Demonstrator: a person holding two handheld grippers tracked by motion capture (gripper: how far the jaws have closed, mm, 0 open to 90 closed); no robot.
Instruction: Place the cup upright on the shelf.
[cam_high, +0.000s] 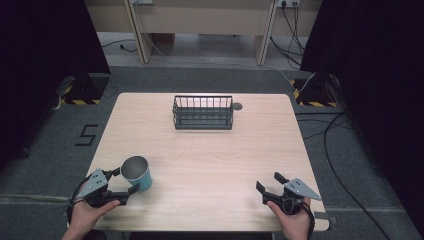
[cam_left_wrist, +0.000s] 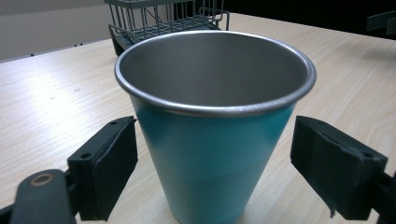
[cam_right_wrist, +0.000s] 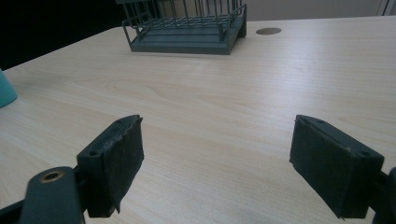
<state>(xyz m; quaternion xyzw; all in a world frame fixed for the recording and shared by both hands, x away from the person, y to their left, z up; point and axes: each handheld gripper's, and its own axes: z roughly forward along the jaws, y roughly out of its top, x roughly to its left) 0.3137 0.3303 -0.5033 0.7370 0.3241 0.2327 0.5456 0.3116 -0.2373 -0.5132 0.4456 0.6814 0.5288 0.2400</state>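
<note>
A teal cup (cam_high: 136, 172) with a bare metal rim stands upright near the front left corner of a pale wooden table (cam_high: 210, 155), its steel-grey inside showing nothing in it. The left gripper (cam_high: 125, 181), held in a person's left hand (cam_high: 90, 210), sits around the cup with its fingers (cam_left_wrist: 105, 175) spread apart; in the left gripper view a narrow gap shows between each pad and the cup's wall, so the cup stands between them untouched. At the front right of the table the right gripper (cam_high: 270, 182), in the person's right hand (cam_high: 295, 220), hovers with its fingers (cam_right_wrist: 114, 163) likewise wide apart and only bare wood between them. Toward the far edge, well apart from both grippers, a dark wire basket (cam_high: 203, 112) rests on the table, its slatted floor showing no contents. Just beside the basket's right end lies a small round grey disc (cam_high: 237, 106) set in the tabletop.
</note>
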